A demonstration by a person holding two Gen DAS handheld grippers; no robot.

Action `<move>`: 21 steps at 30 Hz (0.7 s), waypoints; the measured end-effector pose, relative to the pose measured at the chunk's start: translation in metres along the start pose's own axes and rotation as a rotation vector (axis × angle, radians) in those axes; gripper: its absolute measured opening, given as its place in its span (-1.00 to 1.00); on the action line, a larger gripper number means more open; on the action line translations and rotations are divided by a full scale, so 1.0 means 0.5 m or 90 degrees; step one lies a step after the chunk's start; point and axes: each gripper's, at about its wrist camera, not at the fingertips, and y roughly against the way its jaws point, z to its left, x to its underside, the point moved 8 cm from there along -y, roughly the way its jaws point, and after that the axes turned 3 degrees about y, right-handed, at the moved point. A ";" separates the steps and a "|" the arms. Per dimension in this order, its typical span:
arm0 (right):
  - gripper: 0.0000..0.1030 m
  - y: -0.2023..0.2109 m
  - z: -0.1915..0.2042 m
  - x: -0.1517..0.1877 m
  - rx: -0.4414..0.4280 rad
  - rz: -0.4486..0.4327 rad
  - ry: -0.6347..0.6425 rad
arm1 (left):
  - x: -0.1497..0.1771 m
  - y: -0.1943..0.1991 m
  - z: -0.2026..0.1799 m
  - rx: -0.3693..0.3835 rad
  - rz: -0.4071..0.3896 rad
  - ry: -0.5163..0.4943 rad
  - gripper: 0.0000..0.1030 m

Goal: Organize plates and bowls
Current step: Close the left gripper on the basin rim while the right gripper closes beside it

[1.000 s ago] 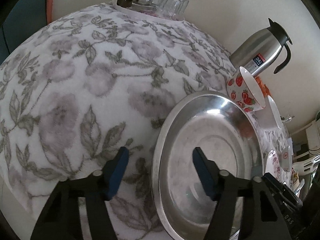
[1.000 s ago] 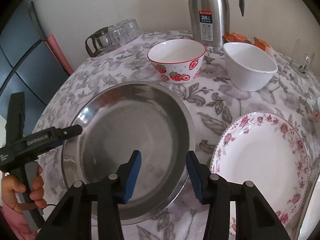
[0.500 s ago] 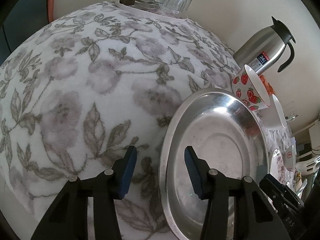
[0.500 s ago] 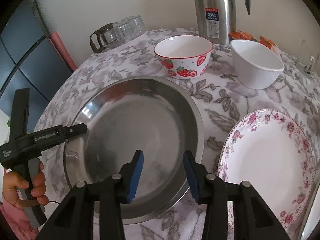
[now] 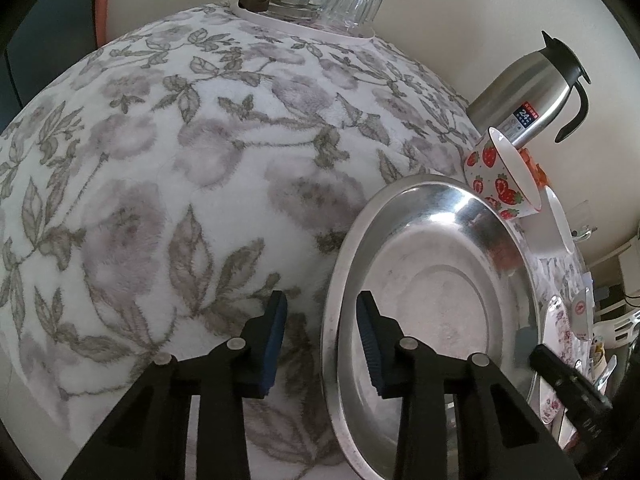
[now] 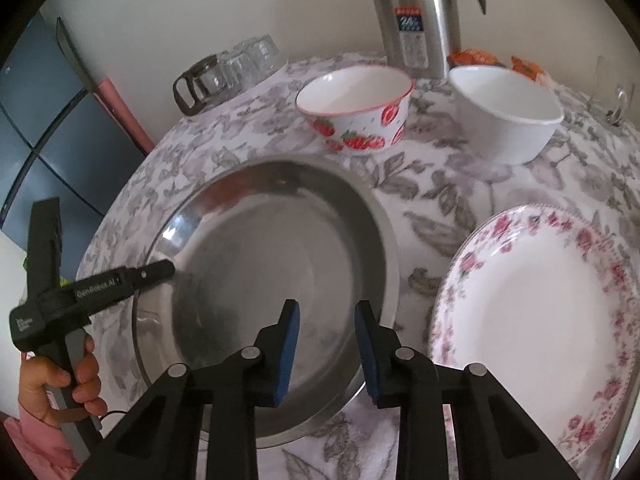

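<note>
Both sets of tongs have narrowed since a second ago and are closing on opposite edges of the steel plate, neither yet pinching it.

Left gripper point(image 5: 322, 340) straddles the near rim of the steel plate point(image 5: 436, 280); right gripper point(image 6: 327, 346) brackets its opposite edge, pads not yet pressing metal. Judged step: seizing the broad, shallow, polished plate, which sits mid-table on a fleecy floral tablecloth point(image 5: 168, 184). Next move calls for an even two-sided pinch on the thin, slippery rim before lifting. Beyond: glossy strawberry bowl point(image 6: 356, 114), plain white bowl point(image 6: 506, 114), scalloped rose-print plate point(image 6: 536, 320), brushed-steel flask point(image 6: 416, 16).
</note>
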 end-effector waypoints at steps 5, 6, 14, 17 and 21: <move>-0.41 0.020 -0.027 -0.014 0.023 -0.022 -0.019 | 0.000 0.001 0.001 0.000 -0.001 0.000 -0.29; -0.40 0.022 -0.031 -0.016 0.030 -0.024 -0.021 | 0.001 0.001 0.002 0.000 -0.001 0.000 -0.29; -0.40 0.001 -0.042 -0.004 0.033 -0.001 -0.029 | 0.005 0.003 -0.002 0.001 -0.001 -0.007 -0.29; -0.40 -0.010 -0.040 0.001 0.035 0.006 -0.026 | 0.005 0.001 -0.005 -0.002 -0.001 -0.013 -0.32; -0.40 -0.025 -0.041 0.011 0.031 0.016 -0.035 | 0.004 -0.003 -0.007 -0.005 0.000 -0.022 -0.46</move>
